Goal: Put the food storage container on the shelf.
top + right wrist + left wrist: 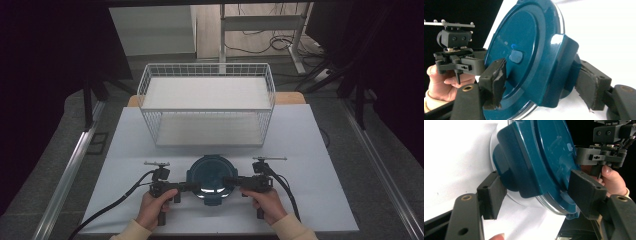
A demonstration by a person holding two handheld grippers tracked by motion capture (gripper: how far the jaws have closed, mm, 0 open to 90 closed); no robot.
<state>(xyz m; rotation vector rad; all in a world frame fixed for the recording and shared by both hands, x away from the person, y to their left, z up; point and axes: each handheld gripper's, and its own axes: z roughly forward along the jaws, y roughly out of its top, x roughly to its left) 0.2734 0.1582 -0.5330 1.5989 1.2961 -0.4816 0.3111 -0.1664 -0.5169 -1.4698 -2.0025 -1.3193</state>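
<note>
While no writing is legible, both grippers clamp the teal lid (210, 177).

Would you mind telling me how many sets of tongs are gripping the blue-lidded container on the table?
2: the left tongs clamp the lidded container at its left edge, the right tongs at its right edge, in front of the wire basket.

The teal lid (524, 57) at six o'clock looks like glossy, smooth plastic, catching highlights; beneath it a clear container rim (549, 206) shines like glass or plastic. The wire basket (207, 102) at twelve o'clock is white-coated metal; the jaw pads (496, 80) look matt, rough and frayed.
</note>
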